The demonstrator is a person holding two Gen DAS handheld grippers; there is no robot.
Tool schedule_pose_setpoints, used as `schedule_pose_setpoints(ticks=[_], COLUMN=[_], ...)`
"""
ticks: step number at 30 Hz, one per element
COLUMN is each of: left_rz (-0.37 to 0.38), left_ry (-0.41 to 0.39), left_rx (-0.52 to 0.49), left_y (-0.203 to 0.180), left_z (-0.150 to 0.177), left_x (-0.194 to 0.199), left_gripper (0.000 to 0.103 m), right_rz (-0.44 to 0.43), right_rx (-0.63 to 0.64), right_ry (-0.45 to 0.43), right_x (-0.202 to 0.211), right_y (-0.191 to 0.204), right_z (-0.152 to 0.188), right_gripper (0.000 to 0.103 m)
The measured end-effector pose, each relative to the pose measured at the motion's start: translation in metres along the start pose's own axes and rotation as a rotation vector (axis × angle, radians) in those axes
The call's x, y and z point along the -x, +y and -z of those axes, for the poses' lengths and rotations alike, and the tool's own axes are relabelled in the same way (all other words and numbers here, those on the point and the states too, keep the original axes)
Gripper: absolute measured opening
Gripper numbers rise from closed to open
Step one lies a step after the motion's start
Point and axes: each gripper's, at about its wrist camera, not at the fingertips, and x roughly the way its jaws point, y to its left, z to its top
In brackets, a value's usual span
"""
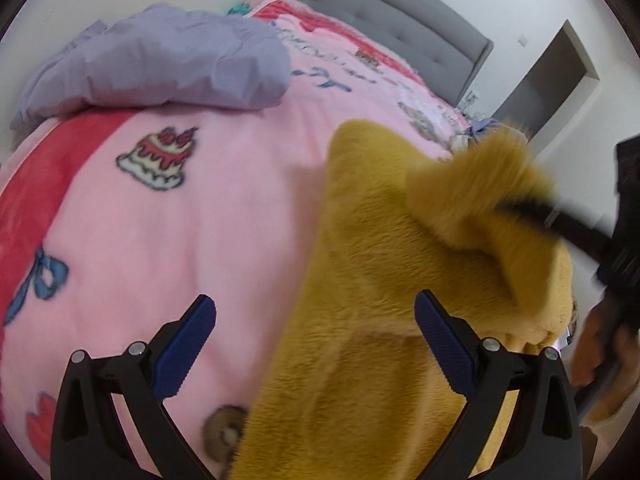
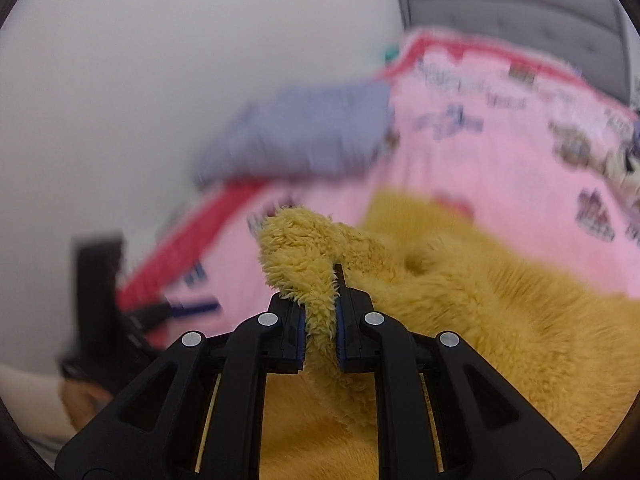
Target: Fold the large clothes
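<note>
A mustard-yellow fleece garment (image 1: 360, 300) lies on the pink bed blanket (image 1: 224, 216). My left gripper (image 1: 316, 324) stands open above the garment's left edge, nothing between its blue pads. In the right wrist view my right gripper (image 2: 320, 320) is shut on a bunched fold of the same yellow garment (image 2: 480, 320), which sticks up past the fingertips. The right gripper (image 1: 532, 208) also shows blurred at the right of the left wrist view, lifting a flap of the garment. The left gripper (image 2: 188, 308) appears blurred at the left of the right wrist view.
A folded lilac cloth (image 1: 160, 64) lies at the far left side of the bed. A grey padded headboard (image 1: 384, 12) stands behind. A white wall and a doorway (image 1: 552, 80) are at the right. A person's hand (image 1: 592, 344) shows at the right edge.
</note>
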Motion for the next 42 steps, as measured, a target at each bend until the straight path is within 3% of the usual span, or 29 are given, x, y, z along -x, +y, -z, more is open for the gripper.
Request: schedule_pose_setpoints(ticks=[3,6,8,12,14,15,18,22,24,26,28,31,35,42], left_rz=[-0.006,-0.008,-0.010,0.020,0.054,0.086,0.172,0.317,0.362,0.389,0.353,0.298,0.267,0.276], left_ry=[0.011,0.013,0.014,0.009,0.020,0.027,0.041,0.058,0.125,0.199,0.212,0.237,0.261,0.275], left_rx=[0.006,0.010,0.012,0.014,-0.013,-0.042,-0.127,-0.217,-0.243,-0.266,-0.313,-0.370,-0.305,-0.192], left_y=[0.010,0.014,0.015,0.011,0.007,0.003,-0.013,-0.042,-0.058,-0.072,-0.087,-0.104,-0.105,-0.083], left_z=[0.001,0.003,0.004,0.001,-0.004,-0.010,-0.028,-0.053,-0.064,-0.067,-0.066,-0.060,-0.055,-0.048], left_x=[-0.003,-0.003,-0.003,0.000,0.002,0.004,0.012,0.021,0.011,-0.006,-0.018,-0.037,-0.048,-0.046], left_gripper=[0.098,0.098,0.098,0.098,0.098,0.098,0.098,0.098,0.090,0.062,0.048,0.042,0.042,0.042], right_rz=[-0.011,-0.074,-0.083,-0.025,-0.041,-0.050,-0.112,-0.165,-0.132,-0.027,0.103,0.270,0.388,0.447], right_rx=[-0.015,-0.151,-0.163,-0.011,0.023,0.033,0.066,0.069,0.040,-0.002,-0.042,-0.117,-0.206,-0.233], right_ry=[0.103,0.184,0.179,0.149,0.114,0.091,0.029,-0.078,-0.119,-0.187,-0.221,-0.198,-0.163,-0.132], right_x=[-0.034,-0.060,-0.062,-0.056,-0.047,-0.036,0.002,0.057,0.075,0.105,0.126,0.145,0.155,0.141], right_y=[-0.004,-0.027,-0.029,-0.006,0.000,0.004,0.013,0.014,0.003,-0.011,-0.028,-0.060,-0.096,-0.118], right_z=[0.025,0.050,0.063,0.066,0.065,0.063,0.060,0.057,0.051,0.054,0.060,0.070,0.085,0.090], right_gripper=[0.011,0.009,0.009,0.014,0.019,0.025,0.082,0.087,0.087,0.087,0.087,0.087,0.086,0.086])
